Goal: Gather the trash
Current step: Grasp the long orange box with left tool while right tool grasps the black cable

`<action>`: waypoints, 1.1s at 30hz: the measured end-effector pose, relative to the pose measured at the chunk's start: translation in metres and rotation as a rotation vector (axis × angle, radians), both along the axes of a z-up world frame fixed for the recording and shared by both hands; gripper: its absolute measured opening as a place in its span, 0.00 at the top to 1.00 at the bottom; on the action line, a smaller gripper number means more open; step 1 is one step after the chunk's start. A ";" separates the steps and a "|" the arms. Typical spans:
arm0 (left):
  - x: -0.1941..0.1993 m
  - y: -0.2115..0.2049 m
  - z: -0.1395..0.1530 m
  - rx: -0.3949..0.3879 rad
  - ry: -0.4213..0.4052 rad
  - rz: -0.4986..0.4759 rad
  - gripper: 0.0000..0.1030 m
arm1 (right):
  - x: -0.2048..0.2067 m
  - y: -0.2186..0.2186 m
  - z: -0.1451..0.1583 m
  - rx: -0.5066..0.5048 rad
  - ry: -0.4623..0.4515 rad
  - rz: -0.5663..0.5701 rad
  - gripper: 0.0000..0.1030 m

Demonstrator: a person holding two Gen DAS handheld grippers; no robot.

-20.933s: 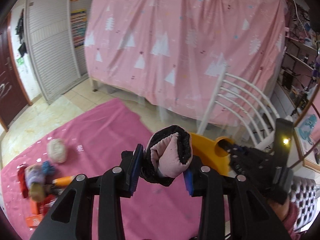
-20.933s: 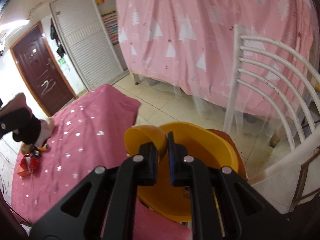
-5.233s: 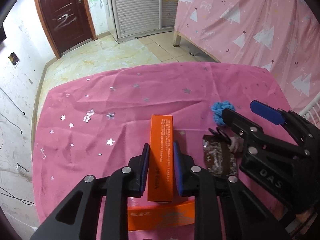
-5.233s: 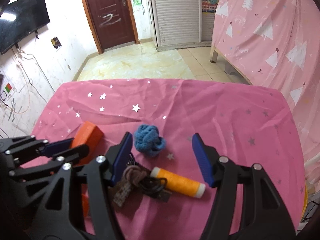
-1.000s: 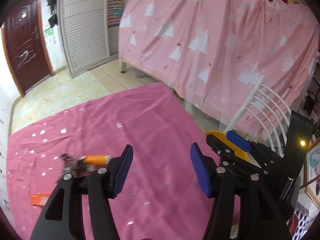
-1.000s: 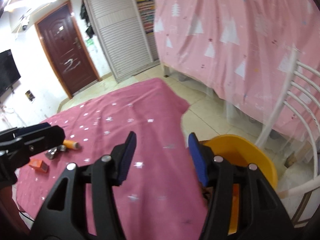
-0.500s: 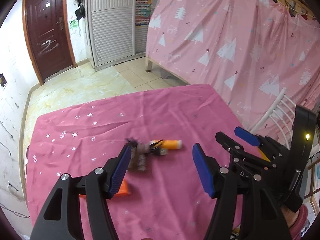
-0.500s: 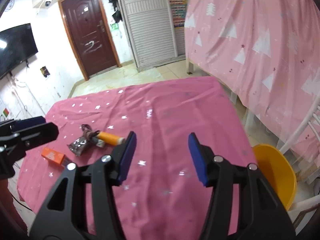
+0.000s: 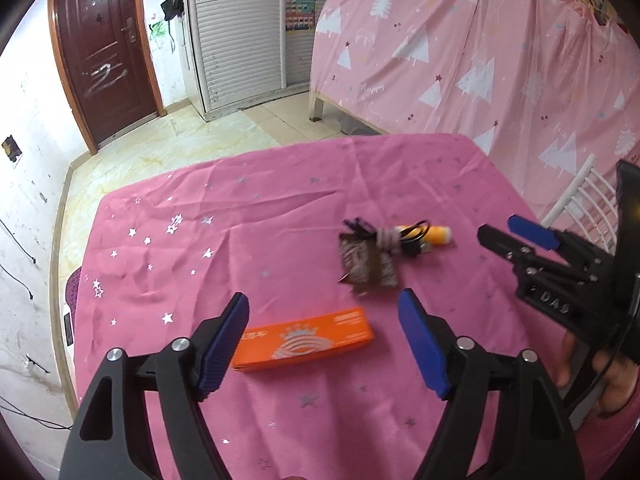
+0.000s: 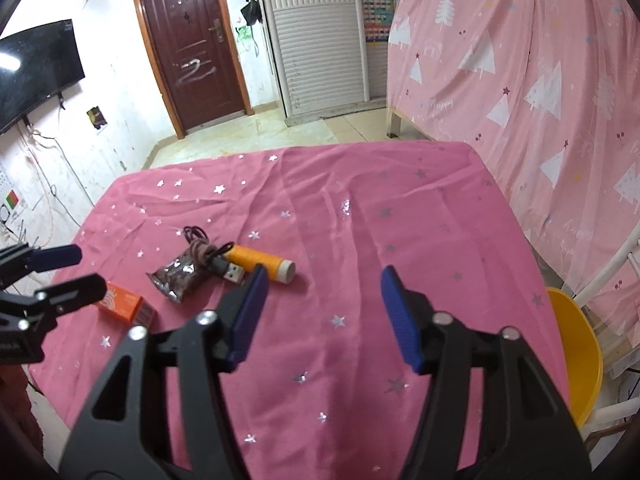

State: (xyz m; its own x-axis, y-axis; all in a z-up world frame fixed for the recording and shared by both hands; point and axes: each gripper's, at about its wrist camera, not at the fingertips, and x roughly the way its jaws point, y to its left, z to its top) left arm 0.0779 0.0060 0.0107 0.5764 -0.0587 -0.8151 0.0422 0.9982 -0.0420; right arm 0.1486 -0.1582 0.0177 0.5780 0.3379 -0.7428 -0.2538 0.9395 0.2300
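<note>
Left gripper [image 9: 322, 340]: jaws have just been opening, nothing between the pads; the orange box [image 9: 304, 340] lies on the pink cloth [image 9: 240, 240] at lower centre, its left end cut off behind the left finger. Right gripper [image 10: 320, 312]: jaws likewise just opening, empty. The foil wrapper [image 10: 176, 274], orange spool [image 10: 260, 262] and tangled cable [image 10: 212, 258] overlap at centre left; in the left view they are blurred. The yellow bin [image 10: 576, 356] is partly cut off at lower right.
</note>
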 end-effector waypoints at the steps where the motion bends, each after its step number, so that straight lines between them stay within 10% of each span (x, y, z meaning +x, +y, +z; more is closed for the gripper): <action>1: -0.001 0.002 -0.002 0.003 0.003 0.004 0.27 | 0.000 0.001 0.000 -0.002 0.000 0.001 0.41; 33: 0.011 0.012 -0.048 -0.002 0.059 0.106 0.16 | 0.023 0.050 -0.010 -0.054 0.010 0.151 0.41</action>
